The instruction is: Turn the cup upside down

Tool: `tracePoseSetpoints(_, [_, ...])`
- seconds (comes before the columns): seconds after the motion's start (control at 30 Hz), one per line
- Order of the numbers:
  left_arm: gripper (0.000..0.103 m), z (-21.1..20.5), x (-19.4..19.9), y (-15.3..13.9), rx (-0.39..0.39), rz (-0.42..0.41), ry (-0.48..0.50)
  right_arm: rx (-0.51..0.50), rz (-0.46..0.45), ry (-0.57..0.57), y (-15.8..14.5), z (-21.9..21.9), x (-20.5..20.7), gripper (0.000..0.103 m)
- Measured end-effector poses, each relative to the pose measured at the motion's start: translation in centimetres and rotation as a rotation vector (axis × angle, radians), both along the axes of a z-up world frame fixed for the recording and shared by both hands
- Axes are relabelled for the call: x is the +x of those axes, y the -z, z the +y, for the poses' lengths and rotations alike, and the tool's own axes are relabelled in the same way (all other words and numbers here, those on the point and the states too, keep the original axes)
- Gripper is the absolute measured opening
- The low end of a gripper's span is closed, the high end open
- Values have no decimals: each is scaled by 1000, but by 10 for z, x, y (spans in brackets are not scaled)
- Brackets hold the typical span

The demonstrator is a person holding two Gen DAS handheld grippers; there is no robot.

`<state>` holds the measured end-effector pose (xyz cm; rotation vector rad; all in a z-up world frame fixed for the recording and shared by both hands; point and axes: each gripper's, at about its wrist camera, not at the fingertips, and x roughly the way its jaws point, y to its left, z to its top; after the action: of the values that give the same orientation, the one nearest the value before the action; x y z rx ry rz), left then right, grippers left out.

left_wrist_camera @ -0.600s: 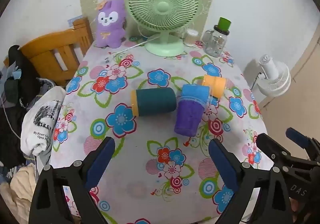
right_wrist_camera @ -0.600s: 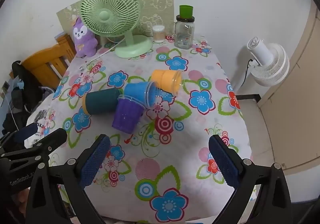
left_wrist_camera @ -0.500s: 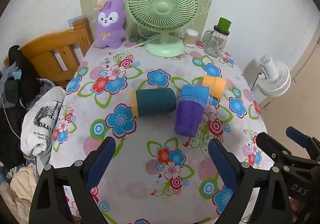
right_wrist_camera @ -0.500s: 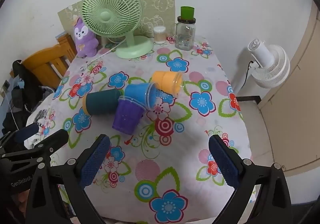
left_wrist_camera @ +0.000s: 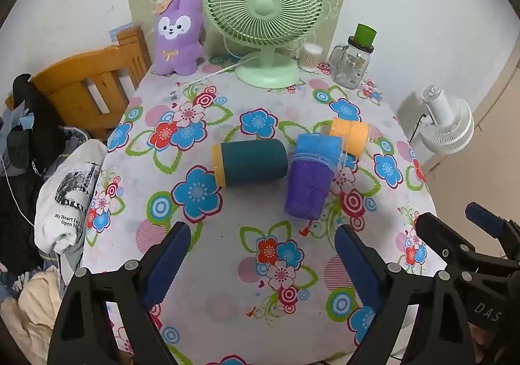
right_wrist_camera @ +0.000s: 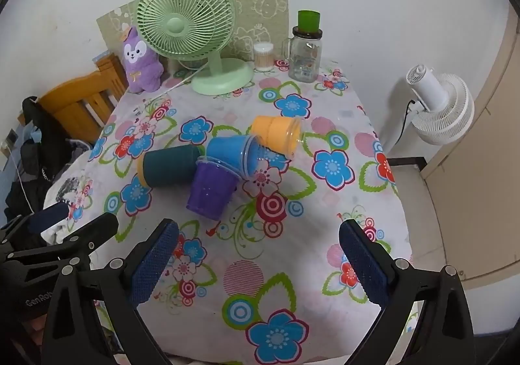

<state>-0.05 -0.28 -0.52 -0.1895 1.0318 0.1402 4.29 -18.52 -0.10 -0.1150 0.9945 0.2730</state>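
Note:
Several cups lie on their sides in a cluster mid-table: a dark teal cup with a yellow rim (left_wrist_camera: 250, 162) (right_wrist_camera: 170, 165), a purple cup (left_wrist_camera: 308, 187) (right_wrist_camera: 211, 187), a blue cup (left_wrist_camera: 318, 145) (right_wrist_camera: 230, 150) and an orange cup (left_wrist_camera: 351, 135) (right_wrist_camera: 276, 134). My left gripper (left_wrist_camera: 261, 262) is open and empty, near the table's front edge, short of the cups. My right gripper (right_wrist_camera: 258, 265) is open and empty, also at the front edge. Each gripper shows at the side of the other's view.
A green desk fan (left_wrist_camera: 265, 7) (right_wrist_camera: 187, 17), a purple plush toy (left_wrist_camera: 177, 36), a glass jar with a green lid (left_wrist_camera: 352, 60) and a small swab jar (right_wrist_camera: 263, 56) stand at the table's back. A wooden chair (left_wrist_camera: 87, 88) with clothes is left; a white fan (right_wrist_camera: 438, 104) is right.
Both grippers have drifted very slightly; the cups have not moved.

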Motion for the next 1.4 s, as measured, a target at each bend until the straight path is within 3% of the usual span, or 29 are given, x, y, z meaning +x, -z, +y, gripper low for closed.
tracePoseSetpoints(1.0, [90,0,16,0,-9,5,42,0,8,11,0,4,6,100])
tracePoseSetpoints(1.4, [90,-6,29,3,2,28,36,-3,39,-27,5,-2,28,100])
